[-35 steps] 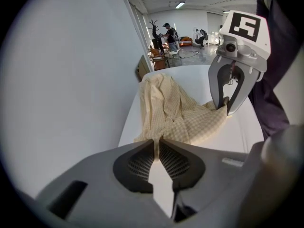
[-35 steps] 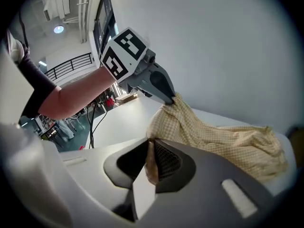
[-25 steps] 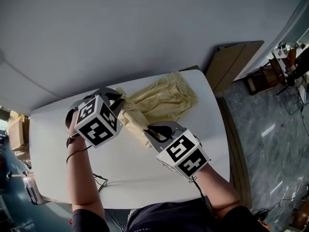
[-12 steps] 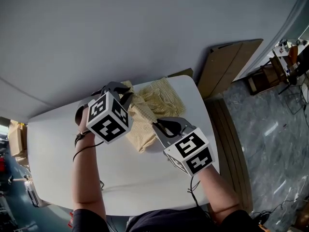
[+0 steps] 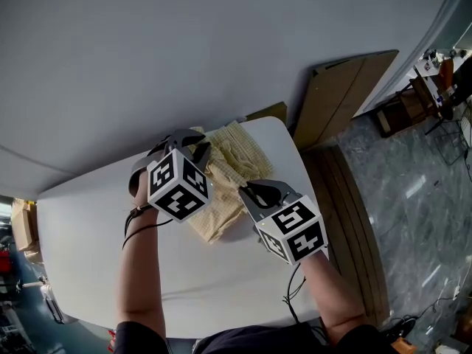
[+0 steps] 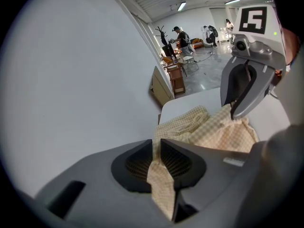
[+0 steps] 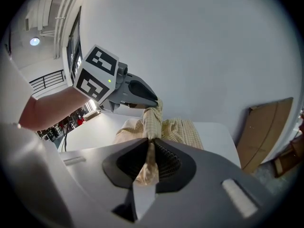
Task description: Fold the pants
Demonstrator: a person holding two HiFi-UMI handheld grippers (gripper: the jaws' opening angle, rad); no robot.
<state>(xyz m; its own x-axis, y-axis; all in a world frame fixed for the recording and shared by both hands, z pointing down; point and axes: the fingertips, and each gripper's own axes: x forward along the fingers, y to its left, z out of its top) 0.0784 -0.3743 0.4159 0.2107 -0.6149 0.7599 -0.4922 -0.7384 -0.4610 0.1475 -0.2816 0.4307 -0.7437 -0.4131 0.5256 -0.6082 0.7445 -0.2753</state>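
Note:
The yellow checked pants lie bunched at the far right corner of the white table. My left gripper hangs over their far left part. In the left gripper view, a strip of the pants runs between the left gripper's pads. Its jaws have just been opening a little, and the cloth is still pinched between them. My right gripper is at the pants' near right edge. In the right gripper view it is shut on a fold of the pants.
A brown board leans against the wall just past the table's right end. A grey marble floor lies to the right. A black cable hangs at the table's near edge. Boxes stand at the left.
Both grippers have carried their cloth edges toward the far right of the table and a little lower. The pants now lie more bunched near that corner.

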